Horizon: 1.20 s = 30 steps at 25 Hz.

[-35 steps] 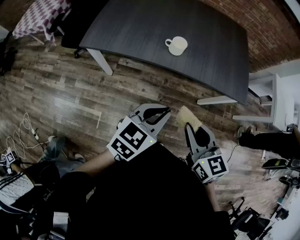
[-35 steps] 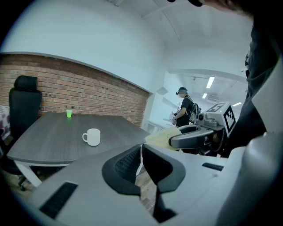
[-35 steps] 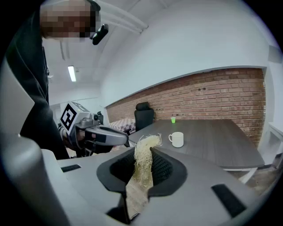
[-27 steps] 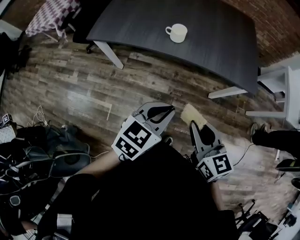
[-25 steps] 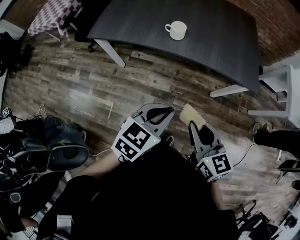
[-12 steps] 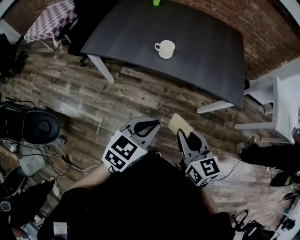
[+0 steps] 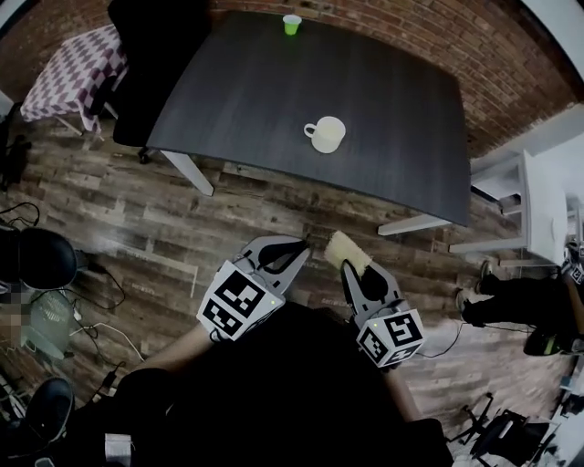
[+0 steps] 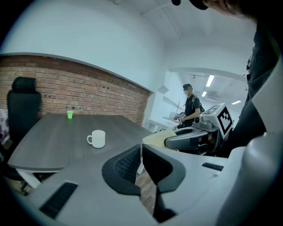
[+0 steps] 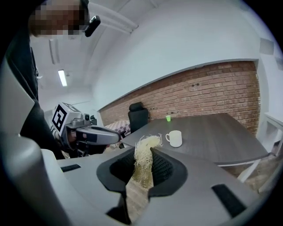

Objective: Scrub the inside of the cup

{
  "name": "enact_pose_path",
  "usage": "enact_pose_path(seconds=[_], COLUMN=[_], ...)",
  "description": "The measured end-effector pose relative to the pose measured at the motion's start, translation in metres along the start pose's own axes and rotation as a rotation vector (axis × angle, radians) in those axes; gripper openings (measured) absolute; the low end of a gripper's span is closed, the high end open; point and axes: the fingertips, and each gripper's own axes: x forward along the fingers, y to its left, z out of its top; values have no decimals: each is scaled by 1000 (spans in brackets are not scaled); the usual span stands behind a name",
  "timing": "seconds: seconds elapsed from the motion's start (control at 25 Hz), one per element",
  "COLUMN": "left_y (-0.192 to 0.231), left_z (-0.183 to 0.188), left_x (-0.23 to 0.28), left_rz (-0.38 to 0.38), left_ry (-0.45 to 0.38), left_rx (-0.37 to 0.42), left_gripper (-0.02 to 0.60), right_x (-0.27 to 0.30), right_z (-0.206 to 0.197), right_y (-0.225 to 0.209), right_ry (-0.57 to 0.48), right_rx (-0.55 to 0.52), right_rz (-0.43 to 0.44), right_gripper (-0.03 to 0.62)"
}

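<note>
A white cup (image 7: 327, 133) with a handle stands upright near the middle of the dark table (image 7: 246, 91), well ahead of both grippers; it also shows as the cup (image 8: 97, 138) and the cup (image 9: 175, 138). My right gripper (image 7: 344, 262) is shut on a pale fibrous scrubber (image 7: 345, 251), whose frayed end (image 9: 146, 145) sticks out past the jaws (image 9: 143, 165). My left gripper (image 7: 302, 243) is shut with nothing in it (image 8: 140, 150). Both hang over the wooden floor, short of the table's near edge.
A small green cup (image 7: 291, 24) stands at the table's far edge. A black office chair (image 7: 151, 55) is at the table's left, a checkered cloth (image 7: 68, 73) beyond it, white furniture (image 7: 534, 191) at the right. A person (image 8: 191, 110) stands in the background.
Both grippers have moved forward toward the table, and the view has tilted up, bringing the green cup and the brick wall into sight. The right gripper still holds the scrubber.
</note>
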Motion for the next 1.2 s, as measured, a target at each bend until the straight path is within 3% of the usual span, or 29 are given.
enact_pose_path(seconds=[0.28,0.48,0.88,1.2], left_y=[49,71,134,156], left_z=[-21,-17,3,38], left_x=[6,25,55,129], left_rz=[-69,-84,75,141], left_ry=[21,9,25,57], left_rx=[-102,-111,-134,-152], left_gripper=[28,28,28,28], right_x=[38,67,133,169], right_z=[0,-2,31,60], right_y=[1,-7,-50,-132], right_ry=[93,136,128,135], right_rx=[1,-15,-24,35], right_rz=[-78,-60,85,169], right_gripper=[83,83,83,83])
